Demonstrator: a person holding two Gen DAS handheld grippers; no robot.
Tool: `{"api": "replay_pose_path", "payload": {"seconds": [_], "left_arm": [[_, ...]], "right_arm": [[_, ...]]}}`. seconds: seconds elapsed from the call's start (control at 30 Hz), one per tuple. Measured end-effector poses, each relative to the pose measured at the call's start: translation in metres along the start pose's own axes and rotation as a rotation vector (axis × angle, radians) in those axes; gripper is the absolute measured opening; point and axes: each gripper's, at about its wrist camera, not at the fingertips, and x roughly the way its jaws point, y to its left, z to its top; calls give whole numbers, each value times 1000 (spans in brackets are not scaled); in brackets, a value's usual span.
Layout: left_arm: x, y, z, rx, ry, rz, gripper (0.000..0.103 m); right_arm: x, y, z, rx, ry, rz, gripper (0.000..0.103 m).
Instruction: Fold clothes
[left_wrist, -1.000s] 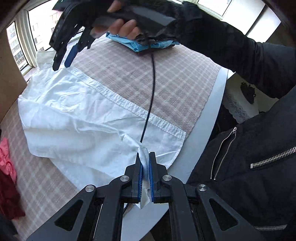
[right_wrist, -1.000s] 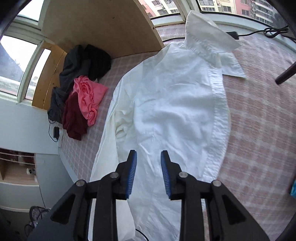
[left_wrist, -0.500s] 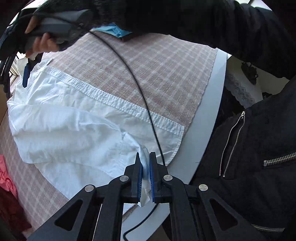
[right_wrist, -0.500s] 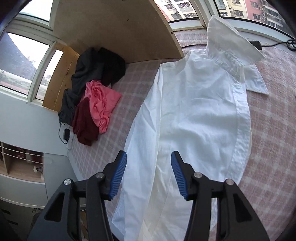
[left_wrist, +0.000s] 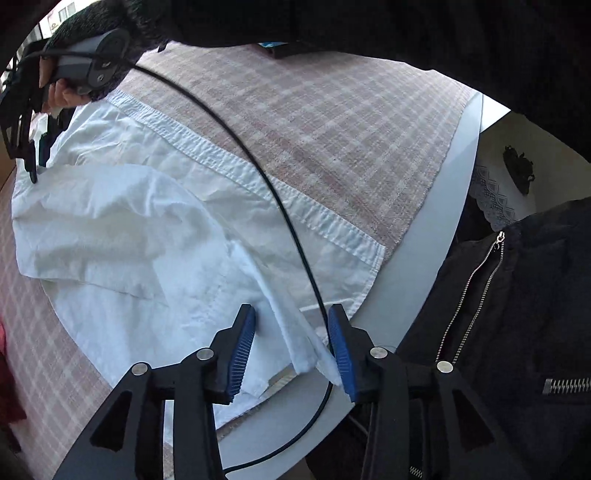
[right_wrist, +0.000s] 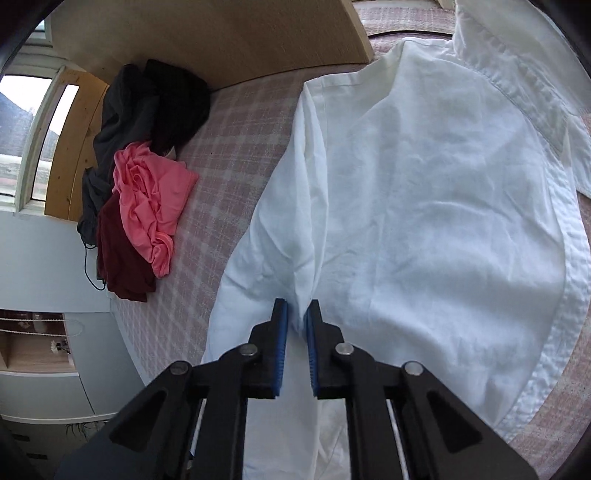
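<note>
Two grippers: both over one white shirt (right_wrist: 424, 206).
Shirt position: spread flat on the pink checked cloth (left_wrist: 332, 122) covering the surface (left_wrist: 439, 258); hem end near the surface edge, beside the person's dark jacket (left_wrist: 517, 314).
Left gripper (left_wrist: 291, 343): jaws have just been opening and stand released; a folded strip of the shirt lies between them, brushing the right-hand pad, not pinched.
Right gripper (right_wrist: 296, 332): jaws have just been closing and are clenched on a raised fold of the shirt at the sleeve side.
Cable (left_wrist: 258, 177): black, trailing across the shirt.
Other clothes: pink garment (right_wrist: 147, 199), dark red garment (right_wrist: 118, 258) and black garment (right_wrist: 147, 99) heaped well apart from the shirt.
</note>
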Motion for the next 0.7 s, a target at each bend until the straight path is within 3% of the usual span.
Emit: {"api": "replay_pose_path", "payload": {"seconds": [0.07,0.13,0.27,0.37,0.43,0.5,0.6,0.67,0.7], "left_arm": [[2,-15,6,29,-3,41,51],[0,-25,11,33,-10,18,51],[-30,-13,-2,-47,-43,-37,51],[-60,24,-36,-199,-60,-29,52],[-77,49,-64,-307,-69,-20,54],[-81,69,-87,-397,-64,-20,54],[-78,82,-102,-491,-65,-96,54],[-69,70,-109,-474,-45,-176,54],[-64,60,-110,-442,-18,-178,54]], "right_arm": [[-4,-8,1,27,-16,0,6],[-7,-16,2,55,-29,-2,6],[-16,-27,-4,95,-20,40,11],[-39,-29,-19,77,-36,51,19],[-63,-30,-39,58,-65,80,24],[-85,-30,-68,30,-81,100,37],[-109,-35,-116,8,-86,121,41],[-123,-45,-146,33,-92,134,41],[-129,-50,-159,45,-87,145,41]]}}
